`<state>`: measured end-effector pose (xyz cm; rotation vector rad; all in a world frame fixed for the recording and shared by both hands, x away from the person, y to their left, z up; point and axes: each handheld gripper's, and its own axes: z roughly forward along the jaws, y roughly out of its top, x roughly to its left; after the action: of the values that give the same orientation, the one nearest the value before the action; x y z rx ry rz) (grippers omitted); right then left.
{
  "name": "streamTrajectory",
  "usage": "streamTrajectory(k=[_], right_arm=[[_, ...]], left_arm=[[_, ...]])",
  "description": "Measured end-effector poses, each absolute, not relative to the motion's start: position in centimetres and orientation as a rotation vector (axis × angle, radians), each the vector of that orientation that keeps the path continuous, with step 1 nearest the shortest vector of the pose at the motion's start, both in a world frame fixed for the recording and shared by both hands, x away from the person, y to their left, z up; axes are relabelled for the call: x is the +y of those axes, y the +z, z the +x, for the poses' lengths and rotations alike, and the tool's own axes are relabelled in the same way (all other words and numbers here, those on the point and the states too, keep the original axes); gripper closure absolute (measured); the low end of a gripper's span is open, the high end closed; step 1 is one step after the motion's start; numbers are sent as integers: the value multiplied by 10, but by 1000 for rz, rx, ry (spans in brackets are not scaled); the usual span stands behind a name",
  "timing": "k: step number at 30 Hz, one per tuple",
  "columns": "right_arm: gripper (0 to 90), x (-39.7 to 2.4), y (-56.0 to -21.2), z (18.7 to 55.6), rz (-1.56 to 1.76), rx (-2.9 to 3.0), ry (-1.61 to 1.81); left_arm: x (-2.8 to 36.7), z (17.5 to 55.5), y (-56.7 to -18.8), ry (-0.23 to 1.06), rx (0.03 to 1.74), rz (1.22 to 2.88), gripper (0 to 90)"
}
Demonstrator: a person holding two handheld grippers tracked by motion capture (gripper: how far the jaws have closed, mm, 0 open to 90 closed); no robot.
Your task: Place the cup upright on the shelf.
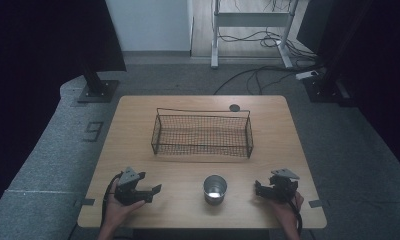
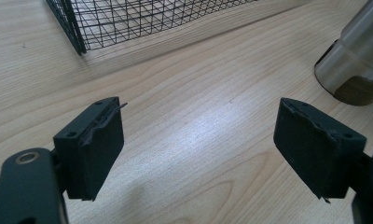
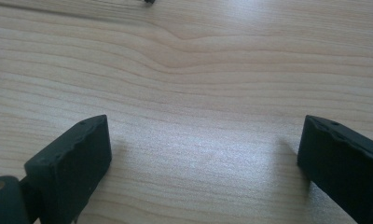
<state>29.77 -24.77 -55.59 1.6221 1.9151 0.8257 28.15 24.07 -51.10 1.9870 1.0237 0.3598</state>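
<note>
**Still at the start: cup untouched, both tongs released**

The steel cup [image 1: 215, 189] stands upright near the front of the bench [image 1: 138, 150], mouth up, long axis vertical, between my tongs. Behind it sits the wire basket [image 1: 202, 133]. My left tongs [image 1: 150, 192] and right tongs [image 1: 258, 189] gape, holding nothing. Next, I judge, one closes in around the cup's wall.

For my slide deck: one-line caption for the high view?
Two open grippers flank a steel cup before a wire basket.
</note>
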Motion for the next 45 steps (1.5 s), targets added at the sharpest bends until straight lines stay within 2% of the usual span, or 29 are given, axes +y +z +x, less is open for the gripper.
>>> streamTrajectory(k=[12,27,45], right_arm=[[36,-248,-556,297,1622,1912,829],[41,-248,-556,297,1623,1909,827],[46,-248,-556,297,1628,1903,826]], left_arm=[[230,275,-492,330,954,1956,155],[196,276,-472,268,837,1975,146],[162,280,-469,214,776,2011,145]])
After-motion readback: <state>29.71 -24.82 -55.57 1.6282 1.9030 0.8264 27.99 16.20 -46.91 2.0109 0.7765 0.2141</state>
